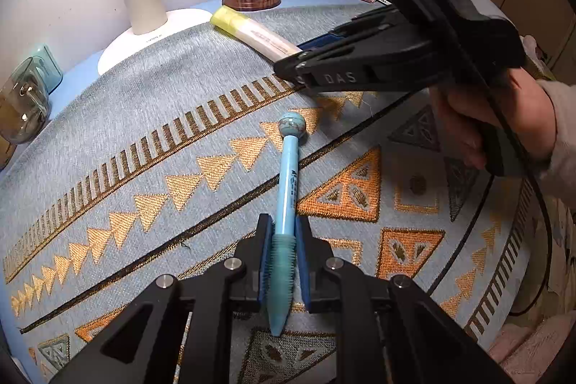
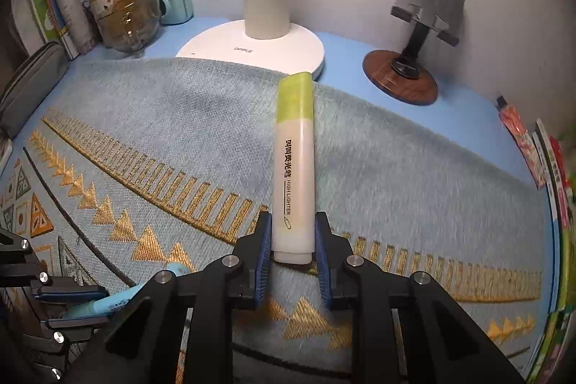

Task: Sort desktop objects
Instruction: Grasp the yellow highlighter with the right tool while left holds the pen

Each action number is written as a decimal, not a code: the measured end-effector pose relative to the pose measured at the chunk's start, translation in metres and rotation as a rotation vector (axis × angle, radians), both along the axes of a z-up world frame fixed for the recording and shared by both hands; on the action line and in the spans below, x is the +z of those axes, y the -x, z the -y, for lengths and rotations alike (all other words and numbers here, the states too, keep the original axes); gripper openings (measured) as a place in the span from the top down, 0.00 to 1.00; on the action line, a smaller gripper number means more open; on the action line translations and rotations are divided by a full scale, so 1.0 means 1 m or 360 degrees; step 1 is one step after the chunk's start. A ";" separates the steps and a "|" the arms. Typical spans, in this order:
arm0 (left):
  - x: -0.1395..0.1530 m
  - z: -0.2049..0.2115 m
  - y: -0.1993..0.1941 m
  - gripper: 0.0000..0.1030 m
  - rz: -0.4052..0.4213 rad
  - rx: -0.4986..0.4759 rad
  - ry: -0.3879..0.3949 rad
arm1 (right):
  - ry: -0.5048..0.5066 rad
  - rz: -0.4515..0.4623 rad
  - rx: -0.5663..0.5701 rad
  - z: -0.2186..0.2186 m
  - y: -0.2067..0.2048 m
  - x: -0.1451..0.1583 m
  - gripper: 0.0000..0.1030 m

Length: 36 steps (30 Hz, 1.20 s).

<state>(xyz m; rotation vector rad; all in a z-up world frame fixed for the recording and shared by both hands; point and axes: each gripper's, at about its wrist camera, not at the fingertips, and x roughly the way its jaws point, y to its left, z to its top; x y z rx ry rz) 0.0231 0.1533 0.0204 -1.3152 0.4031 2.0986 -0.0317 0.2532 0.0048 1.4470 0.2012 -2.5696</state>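
The blue pen (image 1: 289, 182) is lying on the patterned cloth (image 1: 144, 117) on the bench, and the left gripper (image 1: 283, 261) is squeezing its ribbed end tight. The right gripper (image 2: 292, 252) is hugging the yellow highlighter (image 2: 293, 168), though one pad may not be touching. If it is lifting now, the highlighter could be slipping out and rolling toward the lamp (image 2: 252, 49).
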 end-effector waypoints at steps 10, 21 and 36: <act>0.004 -0.007 -0.005 0.77 -0.0045 -0.0011 0.0039 | 0.0130 0.0125 -0.0339 -0.037 -0.097 -0.001 0.77; 0.006 -0.011 -0.006 0.67 -0.0099 0.0064 0.0005 | 0.0254 0.0111 -0.0544 -0.043 -0.079 -0.003 0.59; -0.010 -0.043 0.009 0.88 -0.0128 0.0111 0.0020 | 0.0253 0.0113 -0.0478 -0.049 -0.079 -0.005 0.76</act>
